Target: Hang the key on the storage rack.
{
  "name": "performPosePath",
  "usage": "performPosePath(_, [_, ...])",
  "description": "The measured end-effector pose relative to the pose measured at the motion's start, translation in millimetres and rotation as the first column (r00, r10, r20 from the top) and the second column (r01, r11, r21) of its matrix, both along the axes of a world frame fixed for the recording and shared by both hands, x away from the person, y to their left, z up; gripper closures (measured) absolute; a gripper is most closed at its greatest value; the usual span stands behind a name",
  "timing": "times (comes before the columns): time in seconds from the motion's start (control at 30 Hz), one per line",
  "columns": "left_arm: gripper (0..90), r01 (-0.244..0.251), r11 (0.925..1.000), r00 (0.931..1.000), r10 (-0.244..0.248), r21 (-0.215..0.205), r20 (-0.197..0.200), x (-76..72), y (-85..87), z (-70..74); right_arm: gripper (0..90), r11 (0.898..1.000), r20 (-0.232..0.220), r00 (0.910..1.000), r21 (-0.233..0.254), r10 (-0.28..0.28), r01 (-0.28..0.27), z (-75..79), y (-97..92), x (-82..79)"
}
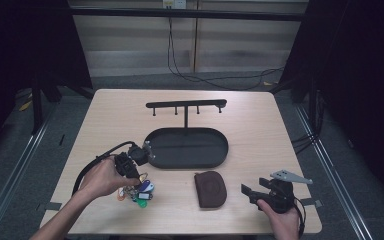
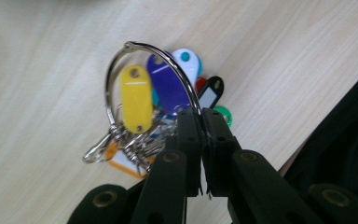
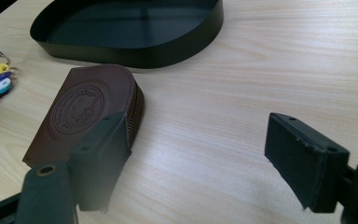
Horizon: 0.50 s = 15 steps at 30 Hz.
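Tongs on the left [image 2: 200, 116] are pressed together right on the big metal ring of the key bunch [image 2: 154, 107], nipping the wire where it curves down toward the tags. The bunch lies on the counter [image 1: 115, 115] at the near-left, just below the left tongs [image 1: 132, 175] in the high view. I'd guess it handles light but floppy: the ring itself is stiff and thin, while the plastic tags (yellow, purple, white, black, green) and small clips hang loose and will swing and rattle once lifted. Smooth round wire probably wants to slip or pivot in the pads, so a grip square across the ring, clear of the tags, seems the safest spot.

Right tongs [image 3: 200, 158] are spread wide, holding nothing, low over bare wood. Just beside them sits a brown leather pouch [image 3: 84, 112] with an embossed round stamp, lying flat. Beyond it is the black oval tray [image 3: 135, 51], and behind that a black hook rack [image 1: 186, 105] on its post.
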<state>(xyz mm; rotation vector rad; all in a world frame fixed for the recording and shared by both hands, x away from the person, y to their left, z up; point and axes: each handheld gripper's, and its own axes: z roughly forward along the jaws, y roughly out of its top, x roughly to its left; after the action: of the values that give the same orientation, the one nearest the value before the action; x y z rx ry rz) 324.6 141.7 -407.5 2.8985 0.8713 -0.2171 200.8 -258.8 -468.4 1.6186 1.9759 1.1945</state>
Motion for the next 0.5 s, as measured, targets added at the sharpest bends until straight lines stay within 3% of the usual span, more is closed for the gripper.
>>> performPosePath(0.07, [87.5, -0.005, 0.9997, 0.9991, 0.004, 0.024, 0.043, 0.8, 1.9, 7.0, 22.2, 1.0, 0.005, 1.0, -0.002, -0.003, 0.003, 0.3, -0.4, -0.1])
performPosePath(0.2, [87.7, -0.004, 0.9989, 0.9982, 0.001, 0.046, 0.06, 2.8, 2.9, 15.5, 22.2, 1.0, 0.001, 1.0, -0.002, -0.002, 0.002, 0.2, 0.0, 0.4])
performPosePath(0.5, [88.0, -0.05, 0.9986, 0.9941, 0.048, 0.015, 0.097, 10.8, 10.4, 37.6, 22.2, 1.0, 0.0, 1.0, 0.0, -0.006, 0.006, -0.1, -0.2, 0.6])
